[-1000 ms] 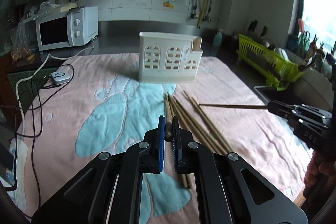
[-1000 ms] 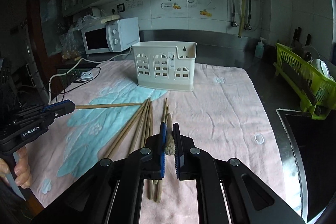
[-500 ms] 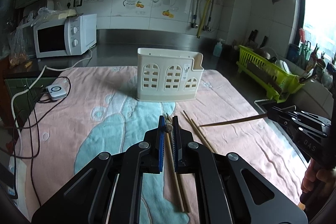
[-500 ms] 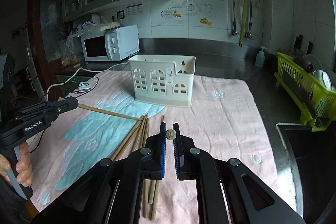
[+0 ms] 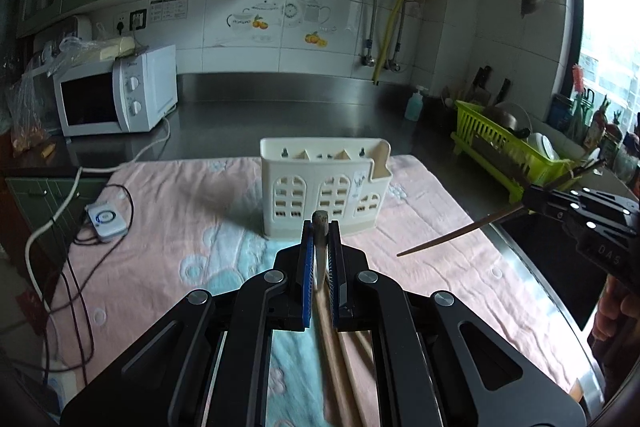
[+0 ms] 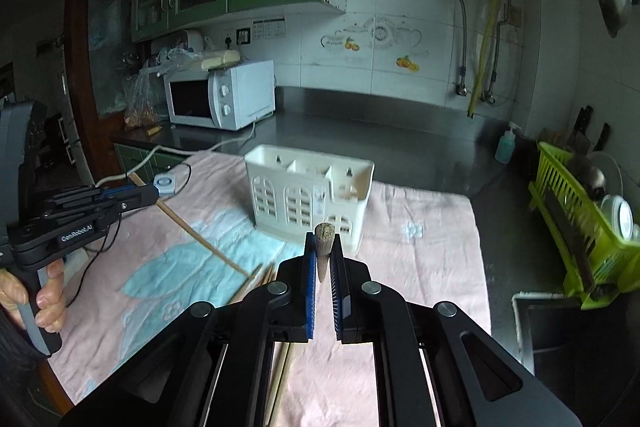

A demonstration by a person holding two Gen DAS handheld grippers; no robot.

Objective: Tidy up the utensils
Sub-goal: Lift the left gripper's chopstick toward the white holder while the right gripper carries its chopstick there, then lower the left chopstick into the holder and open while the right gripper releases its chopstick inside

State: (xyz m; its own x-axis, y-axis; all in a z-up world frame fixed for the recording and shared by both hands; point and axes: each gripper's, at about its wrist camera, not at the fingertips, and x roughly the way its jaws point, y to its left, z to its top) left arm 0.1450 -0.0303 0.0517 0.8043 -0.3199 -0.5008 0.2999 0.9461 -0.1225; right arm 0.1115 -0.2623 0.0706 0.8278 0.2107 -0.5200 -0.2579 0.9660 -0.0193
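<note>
A cream utensil holder (image 5: 324, 187) with arched cut-outs stands on the pink and blue cloth; it also shows in the right wrist view (image 6: 308, 197). My left gripper (image 5: 320, 233) is shut on a wooden chopstick (image 5: 330, 327) that hangs down toward the cloth. My right gripper (image 6: 324, 247) is shut on another chopstick (image 6: 323, 247), its butt end pointing at the camera. In the left wrist view the right gripper (image 5: 536, 205) holds its chopstick (image 5: 456, 235) tilted in the air. More chopsticks (image 6: 256, 279) lie on the cloth.
A white microwave (image 5: 116, 95) stands at the back left with a cable and a small white device (image 5: 106, 219) on the cloth's left edge. A green dish rack (image 5: 508, 147) sits at the right. A soap bottle (image 5: 414, 103) stands on the steel counter.
Both grippers have risen with their chopsticks, which now tilt steeply off the cloth. The holder appears lower and closer in both views.
</note>
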